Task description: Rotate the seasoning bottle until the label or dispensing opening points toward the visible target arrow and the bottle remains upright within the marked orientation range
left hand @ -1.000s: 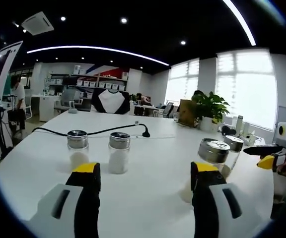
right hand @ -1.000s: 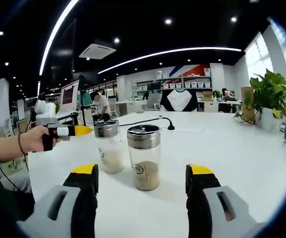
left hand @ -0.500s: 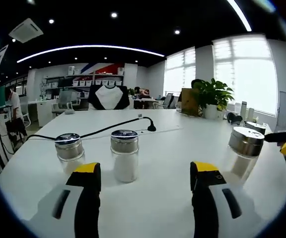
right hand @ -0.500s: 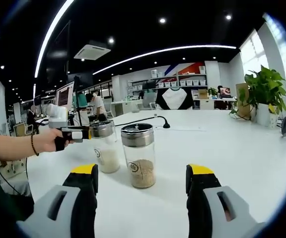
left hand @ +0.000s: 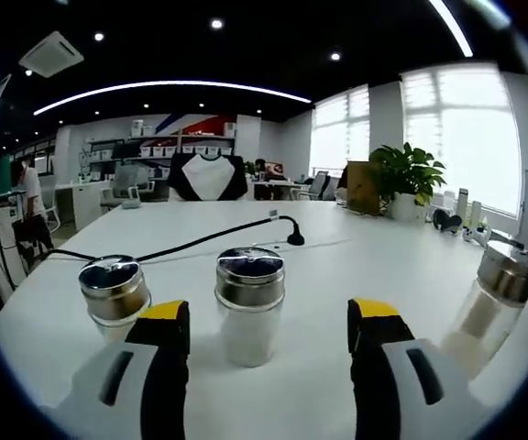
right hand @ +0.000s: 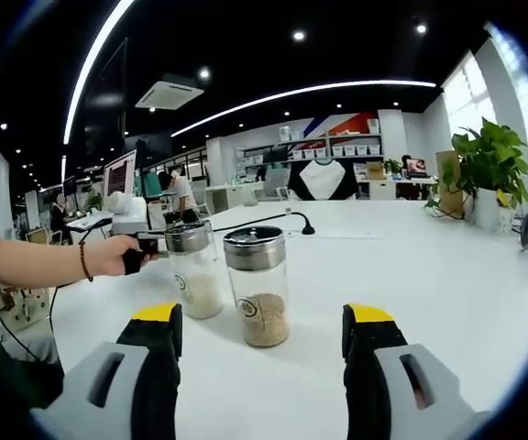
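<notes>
In the left gripper view a clear seasoning bottle (left hand: 248, 307) with a steel lid and white contents stands upright just ahead of my open left gripper (left hand: 269, 316), a little left of centre between the jaws. A second steel-lidded bottle (left hand: 113, 295) stands by the left jaw, and a third (left hand: 493, 307) leans at the far right. In the right gripper view my right gripper (right hand: 262, 316) is open. A bottle of brown seasoning (right hand: 258, 286) stands ahead of it, with a bottle of white seasoning (right hand: 193, 271) to its left. Nothing is between either pair of jaws.
The white table (left hand: 365, 266) stretches far ahead. A black cable with a plug end (left hand: 291, 240) lies behind the bottles. A potted plant (right hand: 493, 165) stands at the table's far right. A person's hand (right hand: 117, 255) holds the left gripper behind the white bottle.
The left gripper has come closer to the two steel-lidded bottles, which now loom larger. In the right gripper view the hand with the left gripper has slid right, behind the white bottle.
</notes>
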The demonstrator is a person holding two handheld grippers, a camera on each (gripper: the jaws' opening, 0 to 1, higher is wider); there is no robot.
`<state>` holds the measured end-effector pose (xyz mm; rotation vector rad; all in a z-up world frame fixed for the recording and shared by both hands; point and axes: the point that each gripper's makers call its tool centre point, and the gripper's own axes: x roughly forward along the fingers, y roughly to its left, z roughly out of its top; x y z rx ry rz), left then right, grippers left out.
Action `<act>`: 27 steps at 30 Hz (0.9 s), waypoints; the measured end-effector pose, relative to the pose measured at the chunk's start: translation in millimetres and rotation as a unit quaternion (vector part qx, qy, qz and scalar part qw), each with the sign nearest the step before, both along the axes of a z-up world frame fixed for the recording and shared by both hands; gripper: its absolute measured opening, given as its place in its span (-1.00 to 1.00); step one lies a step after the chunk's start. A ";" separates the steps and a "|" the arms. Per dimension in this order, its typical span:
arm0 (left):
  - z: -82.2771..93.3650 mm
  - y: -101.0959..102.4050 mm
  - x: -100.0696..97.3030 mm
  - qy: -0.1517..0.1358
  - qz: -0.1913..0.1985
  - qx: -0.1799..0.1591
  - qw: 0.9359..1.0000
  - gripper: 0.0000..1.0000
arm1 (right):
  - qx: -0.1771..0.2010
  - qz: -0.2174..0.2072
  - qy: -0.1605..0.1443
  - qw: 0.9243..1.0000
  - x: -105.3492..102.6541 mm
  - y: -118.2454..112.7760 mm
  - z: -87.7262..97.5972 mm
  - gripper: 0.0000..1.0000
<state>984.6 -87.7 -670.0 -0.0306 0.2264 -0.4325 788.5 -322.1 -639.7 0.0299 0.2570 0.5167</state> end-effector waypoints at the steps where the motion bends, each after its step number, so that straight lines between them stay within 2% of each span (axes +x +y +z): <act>1: -1.2 -0.8 1.0 0.001 -0.001 0.001 1.000 0.44 | 0.000 0.000 0.000 1.000 0.0 -0.4 0.1 0.44; 7: -9.7 -6.5 12.8 0.005 -0.015 0.023 1.000 0.34 | -0.002 0.002 0.007 1.000 -0.7 -0.8 -2.6 0.43; 9: -12.1 -3.5 17.9 0.006 -0.008 0.036 0.999 0.27 | -0.002 0.002 0.007 1.000 -0.7 -0.7 -3.1 0.43; 13: -9.2 -7.4 21.8 0.000 -0.021 0.025 0.999 0.09 | 0.000 -0.001 0.007 1.000 -1.0 -1.9 -3.2 0.43; 16: -7.2 -6.9 23.6 -0.002 -0.018 0.026 0.999 0.06 | 0.000 -0.002 0.008 1.000 -0.7 -3.2 -3.9 0.42; 19: -6.2 -7.4 24.6 -0.001 -0.019 0.020 1.000 -0.09 | 0.002 -0.001 0.008 1.000 -0.7 -2.5 -4.0 0.41; 22: -6.8 -1.4 26.5 -0.008 -0.010 0.045 0.999 -0.23 | 0.000 0.000 0.009 1.000 0.0 -2.6 -3.9 0.41; 25: -7.7 -2.5 25.1 -0.003 -0.013 0.026 1.000 -0.24 | 0.004 -0.002 0.010 1.000 0.3 -3.1 -3.6 0.40; 27: -7.5 -2.1 24.8 -0.003 -0.010 0.029 1.000 -0.25 | 0.005 -0.003 0.011 1.000 0.2 -3.4 -3.9 0.39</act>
